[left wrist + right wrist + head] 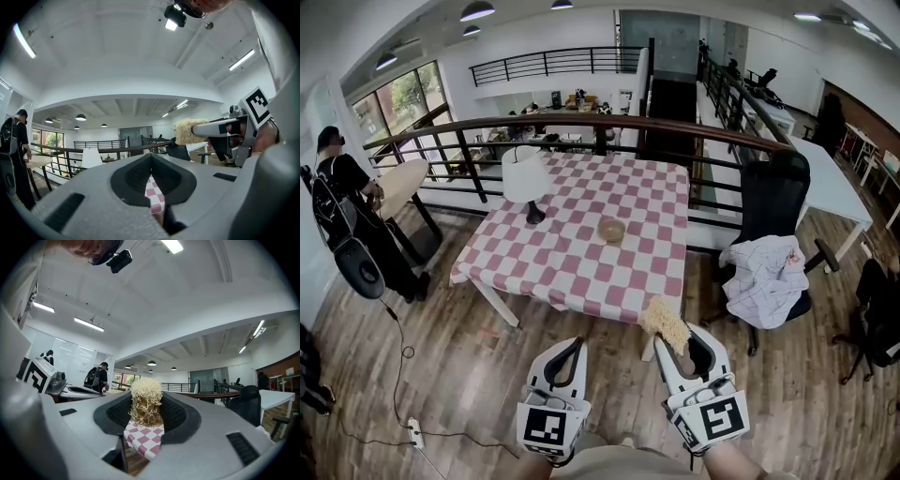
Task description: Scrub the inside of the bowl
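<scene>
A small brownish bowl (611,230) stands near the middle of the table with the pink-and-white checked cloth (581,272), well ahead of both grippers. My right gripper (680,339) is shut on a pale yellow stringy scrubber (665,322), held up before the table's near edge. In the right gripper view the scrubber (146,399) stands up between the jaws. My left gripper (577,343) is shut with nothing in it, level with the right one. The left gripper view shows the scrubber (187,132) off to the right. The bowl shows in neither gripper view.
A white table lamp (526,177) stands on the table's left part. A black office chair (778,234) draped with a light shirt is to the right. A railing (581,127) runs behind the table. A person with a backpack (347,220) stands at the far left. A cable and power strip (414,431) lie on the floor.
</scene>
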